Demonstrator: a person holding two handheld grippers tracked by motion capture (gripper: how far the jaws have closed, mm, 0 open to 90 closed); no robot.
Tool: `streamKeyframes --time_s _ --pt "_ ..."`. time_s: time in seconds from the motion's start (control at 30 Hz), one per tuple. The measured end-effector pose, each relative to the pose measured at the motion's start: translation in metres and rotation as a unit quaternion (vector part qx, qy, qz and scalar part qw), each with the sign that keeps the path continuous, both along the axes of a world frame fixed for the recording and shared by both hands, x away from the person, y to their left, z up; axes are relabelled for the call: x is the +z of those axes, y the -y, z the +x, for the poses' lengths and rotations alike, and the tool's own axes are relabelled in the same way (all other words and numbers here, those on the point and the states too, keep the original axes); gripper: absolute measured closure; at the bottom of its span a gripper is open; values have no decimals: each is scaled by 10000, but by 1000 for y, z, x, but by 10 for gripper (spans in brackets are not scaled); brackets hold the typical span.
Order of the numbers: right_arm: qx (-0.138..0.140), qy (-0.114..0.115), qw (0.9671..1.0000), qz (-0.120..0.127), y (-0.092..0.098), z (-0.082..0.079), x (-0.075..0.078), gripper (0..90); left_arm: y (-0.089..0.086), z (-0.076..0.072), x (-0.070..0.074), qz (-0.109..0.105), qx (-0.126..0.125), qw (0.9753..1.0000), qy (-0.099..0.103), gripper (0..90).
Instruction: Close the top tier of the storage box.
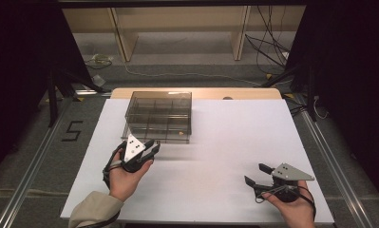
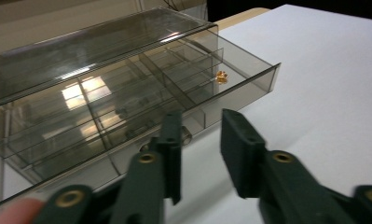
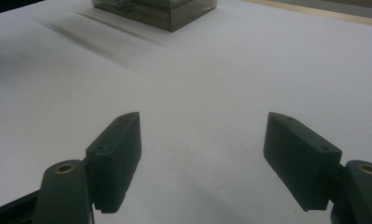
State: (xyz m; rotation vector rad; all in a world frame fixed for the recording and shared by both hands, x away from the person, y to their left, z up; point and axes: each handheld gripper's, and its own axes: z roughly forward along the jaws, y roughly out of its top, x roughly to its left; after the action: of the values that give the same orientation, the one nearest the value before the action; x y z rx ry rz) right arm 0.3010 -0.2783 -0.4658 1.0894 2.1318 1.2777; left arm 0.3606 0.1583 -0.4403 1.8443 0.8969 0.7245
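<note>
A smoky clear plastic organiser box (image 1: 158,116) with several compartments stands on the white table top (image 1: 234,137), left of centre. In the left gripper view its drawer (image 2: 141,107) is slid out towards me, and a small orange-brass piece (image 2: 222,77) lies in one compartment. My left gripper (image 1: 155,146) (image 2: 202,119) sits just in front of the drawer's front wall. It is open by a narrow gap with nothing between its jaws. My right gripper (image 1: 253,173) (image 3: 203,120) hovers low over bare table at the front right, open wide and empty.
Behind the table are wooden shelf legs (image 1: 123,38) and loose cables (image 1: 268,42) on the floor. Metal rails (image 1: 35,161) run along both sides of the table, and a "5" mark (image 1: 72,130) is on the floor at the left.
</note>
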Motion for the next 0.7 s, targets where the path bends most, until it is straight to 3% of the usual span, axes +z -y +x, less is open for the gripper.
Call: streamKeyframes --time_s 0.1,0.17,0.3,0.7 --pt "13 -20 10000 -21 -2 0 0 284 -2 -1 0 -85 -33 9999 -113 892" --pt "37 -14 10000 -37 -2 0 0 284 -4 0 -1 35 7 9999 -149 896" --pt "53 -25 10000 -57 -4 0 0 284 -8 3 -5 69 94 9997 -214 897" --pt "71 9 9999 -130 -8 -1 2 284 -21 10 -10 499 389 9980 -13 898"
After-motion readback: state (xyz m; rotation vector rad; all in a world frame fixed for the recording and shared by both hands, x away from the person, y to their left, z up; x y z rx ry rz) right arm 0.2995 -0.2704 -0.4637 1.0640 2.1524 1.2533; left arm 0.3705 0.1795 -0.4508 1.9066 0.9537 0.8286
